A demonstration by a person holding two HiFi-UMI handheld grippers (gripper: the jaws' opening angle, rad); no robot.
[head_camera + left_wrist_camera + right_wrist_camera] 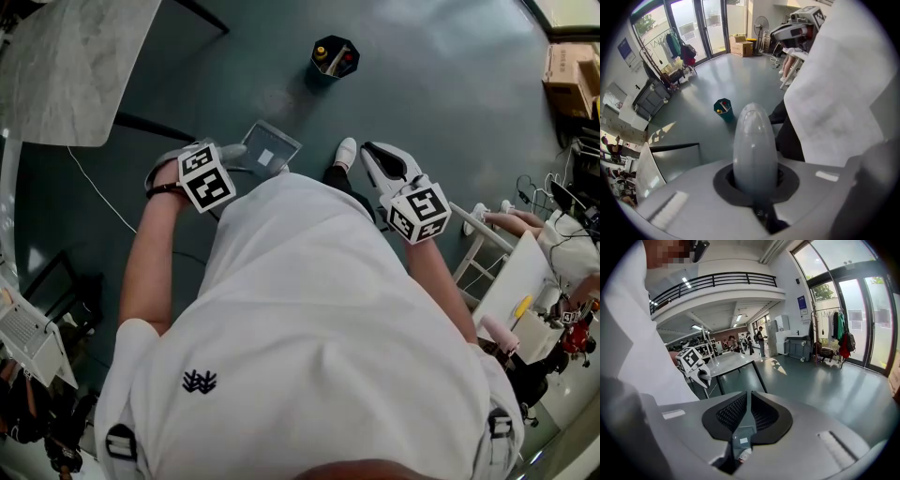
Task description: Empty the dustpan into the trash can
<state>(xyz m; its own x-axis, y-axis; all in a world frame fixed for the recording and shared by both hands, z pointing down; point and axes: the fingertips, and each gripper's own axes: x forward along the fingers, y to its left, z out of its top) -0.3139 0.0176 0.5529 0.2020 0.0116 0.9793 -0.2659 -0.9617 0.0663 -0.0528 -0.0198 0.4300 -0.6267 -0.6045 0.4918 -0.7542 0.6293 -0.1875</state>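
Dustpan point(268, 148) is clamped by its grey handle point(754, 150) in the left hand-held gripper point(236, 156). Its long axis is aimed at 1 o'clock, toward the trash can point(335, 58), well apart. Right hand-held gripper point(747, 403) is closed, empty.

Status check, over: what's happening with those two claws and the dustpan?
Left gripper shut on handle of grey plastic dustpan. Right gripper shut, empty. Small dark teal trash can ahead, open floor between.

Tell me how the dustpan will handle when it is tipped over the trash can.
The dustpan looks like thin moulded plastic, so it is probably light and stiff. Its handle is smooth, rounded and glossy where the left gripper clamps it, so it may twist or slip in the fingers once tilted.
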